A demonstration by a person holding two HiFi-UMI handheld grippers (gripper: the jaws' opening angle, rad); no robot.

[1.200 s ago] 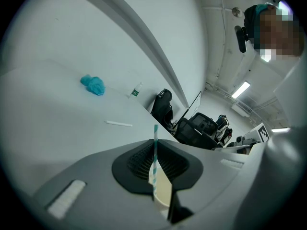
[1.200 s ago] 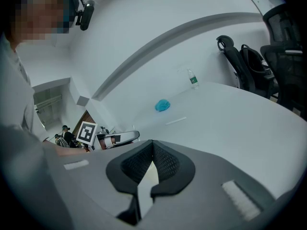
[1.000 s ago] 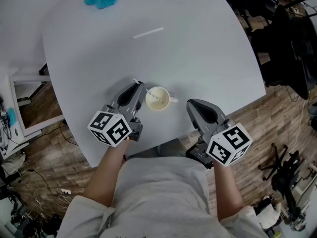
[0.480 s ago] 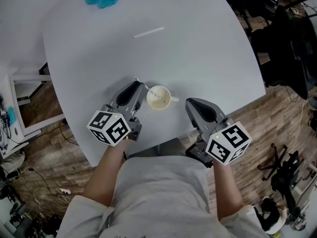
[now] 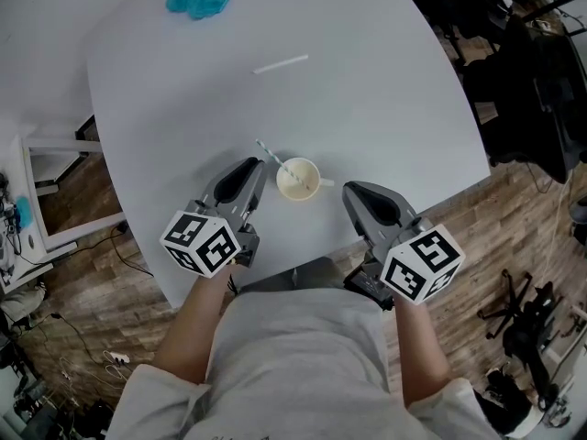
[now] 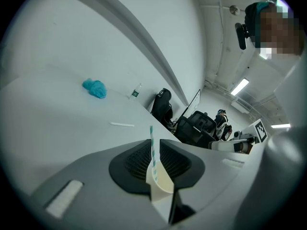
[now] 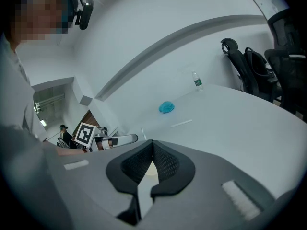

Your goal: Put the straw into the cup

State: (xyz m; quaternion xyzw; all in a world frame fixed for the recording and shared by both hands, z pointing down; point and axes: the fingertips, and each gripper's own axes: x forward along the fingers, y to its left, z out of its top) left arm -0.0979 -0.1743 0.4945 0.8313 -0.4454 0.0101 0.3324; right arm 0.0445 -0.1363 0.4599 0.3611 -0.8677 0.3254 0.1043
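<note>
Striped straw (image 5: pixel 268 152) standing in the cup (image 5: pixel 298 180) on the surface (image 5: pixel 394 108), tilted over the rim toward the left hand-held gripper (image 5: pixel 260 165); jaws there a narrow gap apart, gripping nothing, cup and straw seen through the gap; right hand-held gripper (image 5: pixel 349 190) near the cup, jaw tips pressed together, empty; white straw (image 5: pixel 281 64) lying well apart.
</note>
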